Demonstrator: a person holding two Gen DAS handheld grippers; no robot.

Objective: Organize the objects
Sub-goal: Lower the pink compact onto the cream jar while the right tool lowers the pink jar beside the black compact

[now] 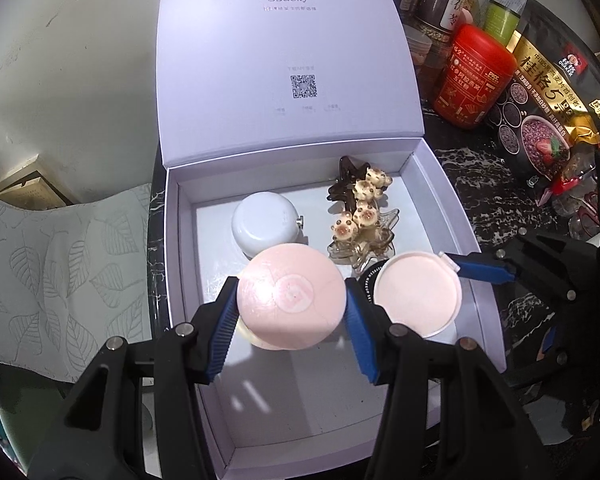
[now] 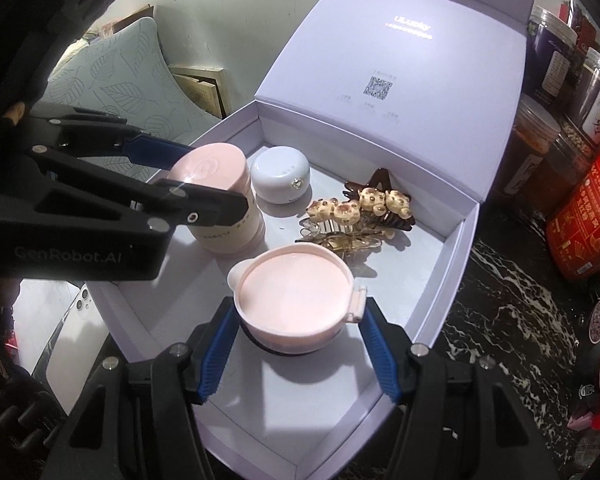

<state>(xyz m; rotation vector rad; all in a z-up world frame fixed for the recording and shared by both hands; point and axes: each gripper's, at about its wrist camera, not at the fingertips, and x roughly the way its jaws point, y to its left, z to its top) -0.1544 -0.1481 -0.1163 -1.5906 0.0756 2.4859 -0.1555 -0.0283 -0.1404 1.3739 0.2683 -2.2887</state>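
Holding 2 containers over the open lavender box (image 1: 172, 240), you are working with both hands at once. Your left gripper (image 1: 291, 312) is clamping the pink-lidded jar (image 1: 291, 300), its blue pads pressing the lid's 2 opposite sides. Your right gripper (image 2: 300, 320) is straddling the pink compact (image 2: 296, 300); its left pad is pressing the rim, while the right pad is sitting against the hinge tab, so I am reading this as a grip too.

Both things are sitting low inside the box, toward its near edge, the jar on the left and the compact on the right, close beside each other but apart. In the right wrist view the jar is looking upright, its base near or on the floor of the box; I cannot tell which.

Further back, the pale blue round case (image 1: 265, 224) is lying just behind the jar, and the bear hair clips (image 1: 362, 212) are lying just behind the compact. That is what the coming move is turning on: the free floor is lying toward you, not away, so you are probably best setting both straight down.
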